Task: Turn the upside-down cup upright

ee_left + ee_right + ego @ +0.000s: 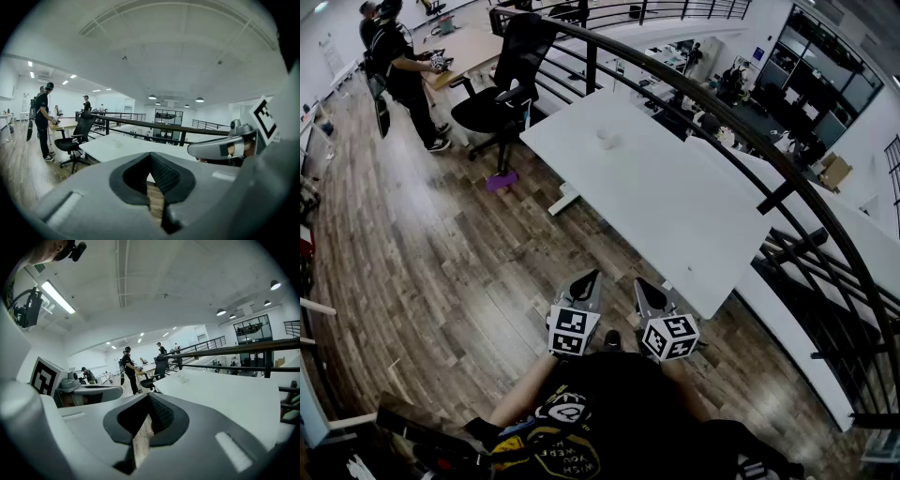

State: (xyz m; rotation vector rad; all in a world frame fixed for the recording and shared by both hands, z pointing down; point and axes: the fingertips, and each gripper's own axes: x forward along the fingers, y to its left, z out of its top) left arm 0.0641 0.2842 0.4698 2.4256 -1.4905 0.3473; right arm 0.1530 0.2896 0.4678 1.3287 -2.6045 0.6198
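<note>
Head view shows the left gripper (585,283) and the right gripper (650,292) held side by side close to the wearer's body, above the wooden floor (441,272) and just short of the near corner of a long white table (675,216). Both point forward and a little downward. Left gripper view has its jaws pressed together with nothing between them (152,161), and right gripper view shows the same for the other pair, tips meeting and empty (150,400); each of these views also catches the neighbouring gripper alongside. The cup (606,139), small and pale, stands alone on the far part of the table, well apart from both grippers; it appears as a faint speck on the tabletop in left gripper view (116,142) and in right gripper view (182,377), too small to tell which way up it sits. A black office chair (502,89) stands beyond the table's far end, with a small purple object (502,180) on the floor near its base. A dark metal railing (750,141) runs along the table's far side. A person in dark clothes (403,70) stands at a wooden desk (473,47) farther back.
</note>
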